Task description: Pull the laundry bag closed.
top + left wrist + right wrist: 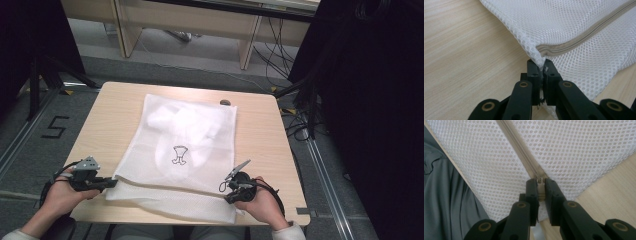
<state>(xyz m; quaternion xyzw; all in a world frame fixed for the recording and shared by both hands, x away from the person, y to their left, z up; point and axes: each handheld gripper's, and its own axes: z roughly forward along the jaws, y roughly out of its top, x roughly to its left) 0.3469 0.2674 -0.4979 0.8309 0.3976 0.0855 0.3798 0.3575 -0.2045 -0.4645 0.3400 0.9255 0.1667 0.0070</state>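
Mesh bag: zipper pull mostly hidden between right gripper jaws.

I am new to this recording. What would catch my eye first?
A white mesh laundry bag with a small black drawing lies in the middle of the light wooden table. The left gripper pinches its corner by the zipper's end, and the right gripper clamps the metal zipper pull.

Black jaws, brass-ringed pivots, trailing cables, pale cuffs.
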